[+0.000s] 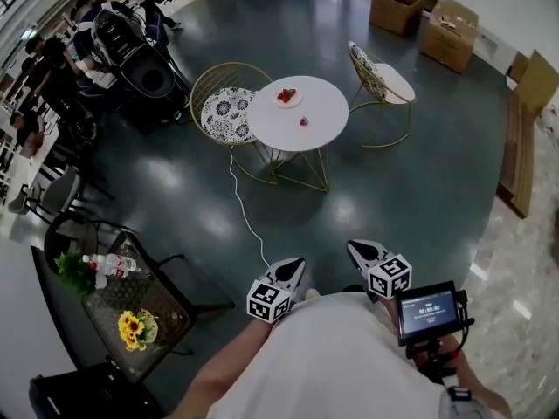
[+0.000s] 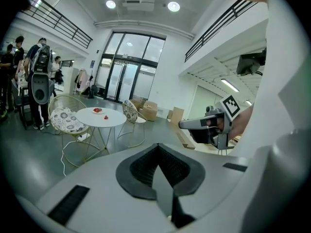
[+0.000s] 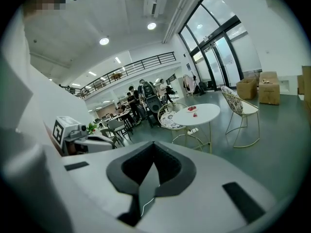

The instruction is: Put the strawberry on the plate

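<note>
A round white table (image 1: 306,120) stands far ahead on the dark floor. On it a small white plate (image 1: 286,98) holds red strawberries, and one loose strawberry (image 1: 303,121) lies nearer the table's middle. My left gripper (image 1: 294,266) and right gripper (image 1: 357,248) hang close to my body, well short of the table, both with their jaws together and nothing in them. The left gripper view shows the plate (image 2: 97,110) and the strawberry (image 2: 106,116) in the distance. The right gripper view shows the same plate (image 3: 192,108) and strawberry (image 3: 195,115).
Two wire chairs (image 1: 227,107) (image 1: 380,81) flank the table, and a white cable (image 1: 247,216) runs across the floor toward me. Cardboard boxes (image 1: 424,20) stand at the back right. A dark side table with flowers (image 1: 135,326) is at my left. People gather at the far left.
</note>
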### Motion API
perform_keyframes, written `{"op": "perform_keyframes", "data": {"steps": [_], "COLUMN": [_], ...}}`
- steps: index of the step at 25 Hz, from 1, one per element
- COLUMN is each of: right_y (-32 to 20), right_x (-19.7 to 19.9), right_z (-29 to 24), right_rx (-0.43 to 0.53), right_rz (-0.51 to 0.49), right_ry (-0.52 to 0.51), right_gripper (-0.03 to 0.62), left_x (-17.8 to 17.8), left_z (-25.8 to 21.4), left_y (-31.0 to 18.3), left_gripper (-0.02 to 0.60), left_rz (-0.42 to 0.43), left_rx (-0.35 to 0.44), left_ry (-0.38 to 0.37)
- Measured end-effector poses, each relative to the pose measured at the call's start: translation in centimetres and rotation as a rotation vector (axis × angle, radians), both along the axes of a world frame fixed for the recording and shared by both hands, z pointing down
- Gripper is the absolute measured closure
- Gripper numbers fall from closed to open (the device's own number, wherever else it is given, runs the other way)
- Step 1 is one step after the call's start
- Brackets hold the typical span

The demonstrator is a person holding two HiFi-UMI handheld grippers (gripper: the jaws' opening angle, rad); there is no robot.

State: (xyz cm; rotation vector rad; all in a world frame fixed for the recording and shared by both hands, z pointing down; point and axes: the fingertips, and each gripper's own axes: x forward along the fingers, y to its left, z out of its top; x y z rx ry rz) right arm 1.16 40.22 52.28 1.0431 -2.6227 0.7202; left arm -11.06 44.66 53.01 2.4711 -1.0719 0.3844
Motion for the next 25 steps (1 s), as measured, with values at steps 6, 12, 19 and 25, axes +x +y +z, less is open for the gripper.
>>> {"op": "perform_keyframes", "data": {"steps": [6, 12, 19, 25], "right_y": [-1.0, -2.1, -6.3, -10.9], "right_x": [-3.5, -2.5, -2.1, 0.1], "right_z": [0.4, -0.8, 1.7, 1.9], "right_rx": [0.034, 0.008, -0.014, -0.024], "right_rz": [-0.056, -0.02, -0.051, -0.085], "right_ry": [0.045, 0.048, 0.022, 0.029], "right_gripper": [0.589, 0.589, 0.589, 0.589], "left_x": [-2.6, -2.6, -2.6, -0.4], "left_z": [1.0, -0.4, 2.3, 2.1], "left_y": [-1.0, -1.7, -5.8, -10.7], "left_gripper": [0.575, 0.575, 0.575, 0.575], "left_rz": [-0.01, -0.011, -0.053, -0.072], "left_rx": [-0.013, -0.02, -0.045, -0.058], "left_ry": [0.015, 0.002, -0.023, -0.025]}}
